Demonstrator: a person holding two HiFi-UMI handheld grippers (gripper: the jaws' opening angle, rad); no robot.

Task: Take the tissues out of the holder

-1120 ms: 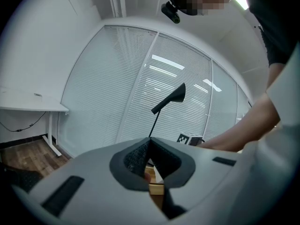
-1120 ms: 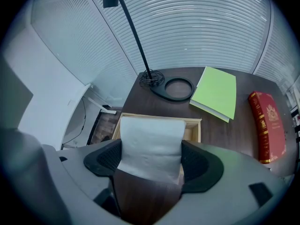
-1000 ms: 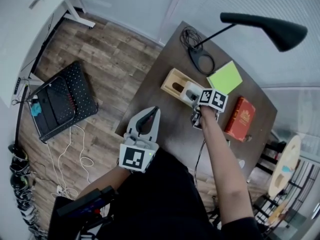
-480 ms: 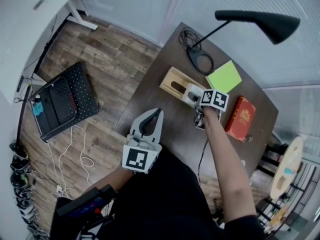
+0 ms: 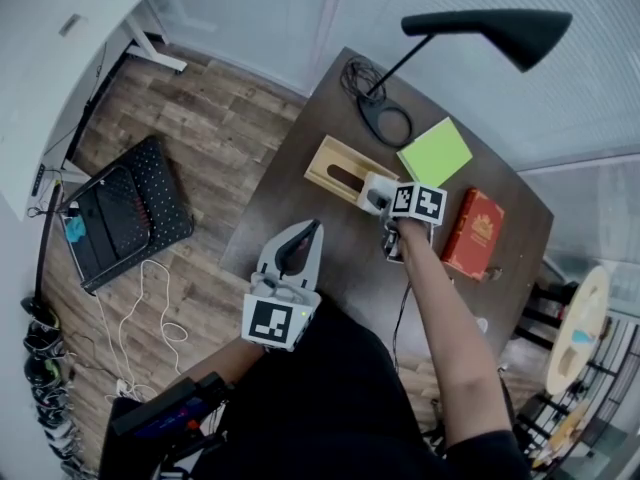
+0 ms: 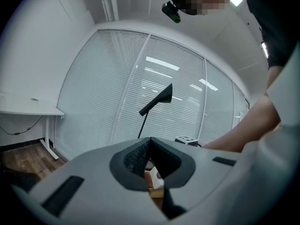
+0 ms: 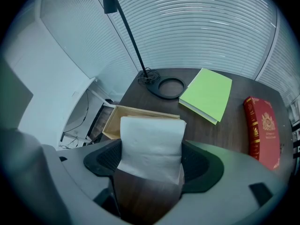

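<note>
A wooden tissue holder (image 5: pixel 332 166) lies on the dark table (image 5: pixel 330 258), its oval slot showing dark. My right gripper (image 5: pixel 379 198) hangs just past the holder's right end, pointing steeply down and shut on a white stack of folded tissues (image 7: pixel 151 146). In the right gripper view the stack spans both pads, with the holder (image 7: pixel 114 122) behind it and bare tabletop below. My left gripper (image 5: pixel 304 232) stays at the table's near edge with nothing in it. In the left gripper view its jaws (image 6: pixel 150 142) meet at the tips.
A black desk lamp stands with its ring base (image 5: pixel 386 122) at the table's far side. A green notebook (image 5: pixel 434 151) and a red book (image 5: pixel 475 232) lie to the right. A black perforated case (image 5: pixel 120 208) and white cables sit on the wooden floor at left.
The head view has shifted slightly. Both grippers keep their places, and the right one still grips the tissues beside the holder.
</note>
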